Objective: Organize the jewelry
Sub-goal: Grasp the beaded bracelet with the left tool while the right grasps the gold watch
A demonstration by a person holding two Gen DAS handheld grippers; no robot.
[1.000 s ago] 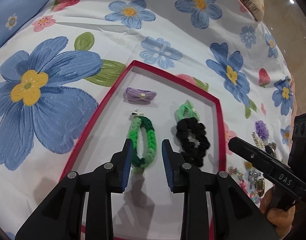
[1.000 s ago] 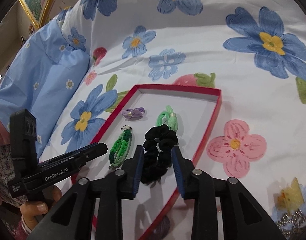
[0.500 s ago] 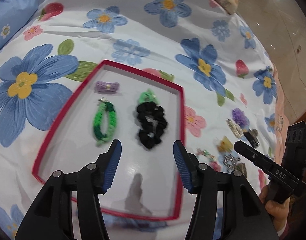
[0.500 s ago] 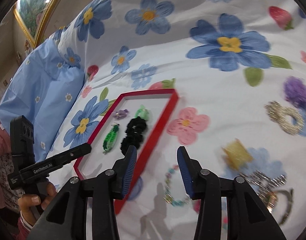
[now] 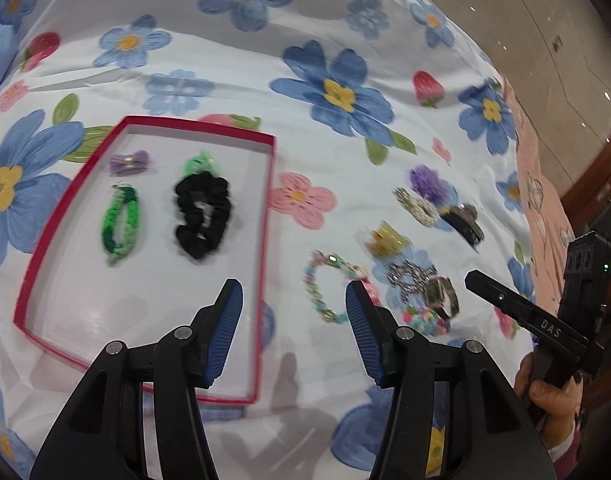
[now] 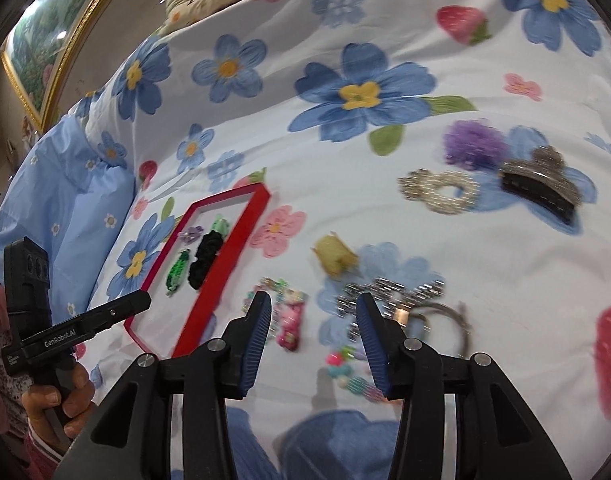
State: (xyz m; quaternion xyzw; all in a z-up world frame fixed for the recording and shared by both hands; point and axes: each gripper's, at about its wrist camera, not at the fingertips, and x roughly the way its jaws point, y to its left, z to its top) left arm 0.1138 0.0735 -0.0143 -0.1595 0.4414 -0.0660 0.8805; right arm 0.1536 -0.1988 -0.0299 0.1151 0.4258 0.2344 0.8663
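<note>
Red tray [image 5: 265,216] now sits left; both grippers shifted toward loose jewelry. Left gripper [image 5: 293,308] wider, empty; right gripper [image 6: 313,320] wide, over possibly beaded bracelet [image 6: 283,312].

place: home bedroom | evidence: floral bedsheet [image 5: 345,40], pillow [image 6: 65,184] (blue), framed painting [image 6: 45,52]

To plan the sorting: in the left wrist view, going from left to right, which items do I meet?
Green braided bracelet → black scrunchie → red tray's right rim → pastel bead bracelet → yellow clip → black claw clip.
</note>
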